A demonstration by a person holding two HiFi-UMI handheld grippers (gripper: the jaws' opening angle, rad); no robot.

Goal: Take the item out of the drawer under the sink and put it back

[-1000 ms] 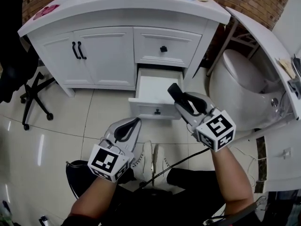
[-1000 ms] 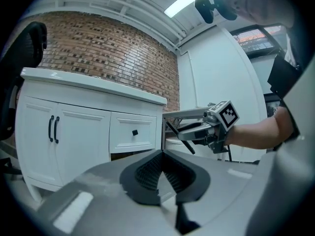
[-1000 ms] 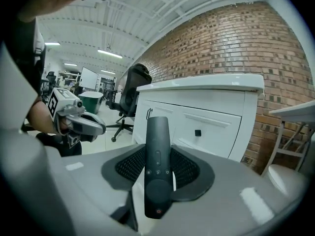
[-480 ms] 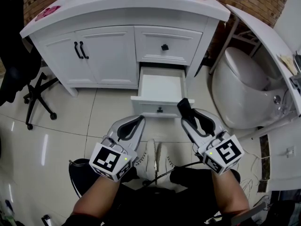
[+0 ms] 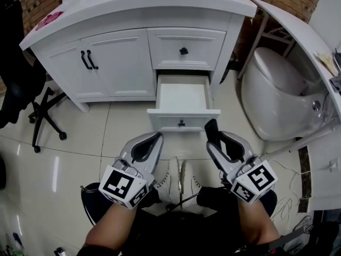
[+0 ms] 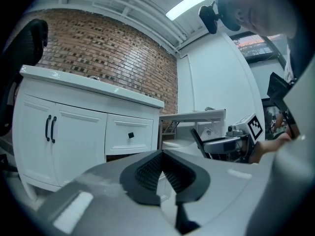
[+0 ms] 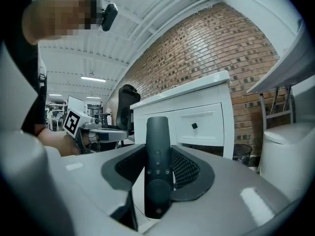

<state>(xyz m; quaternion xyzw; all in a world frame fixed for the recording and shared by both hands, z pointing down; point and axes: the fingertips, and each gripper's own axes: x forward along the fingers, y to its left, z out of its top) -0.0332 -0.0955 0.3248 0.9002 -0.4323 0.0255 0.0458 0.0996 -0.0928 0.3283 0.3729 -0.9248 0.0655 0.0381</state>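
The white drawer (image 5: 166, 122) under the sink counter stands pulled out, and its inside looks bare. A black remote control (image 5: 211, 128) stands upright between the jaws of my right gripper (image 5: 217, 138), which is shut on it just in front of the drawer's front panel. The right gripper view shows the remote (image 7: 157, 173) button side up between the ribbed pads (image 7: 186, 168). My left gripper (image 5: 151, 143) hovers to the left of it, shut and holding nothing, its pads (image 6: 147, 170) meeting at the tip. The remote (image 6: 197, 141) also shows in the left gripper view.
The white vanity (image 5: 114, 63) has double doors at left and a shut upper drawer (image 5: 184, 50). A toilet (image 5: 277, 97) stands at right, a black office chair (image 5: 21, 84) at left. The person's white shoes (image 5: 178, 177) rest on the tiled floor below the grippers.
My right gripper has pulled back from above the open drawer toward the person with the remote in it, and has rolled a little. The left gripper has stayed put.
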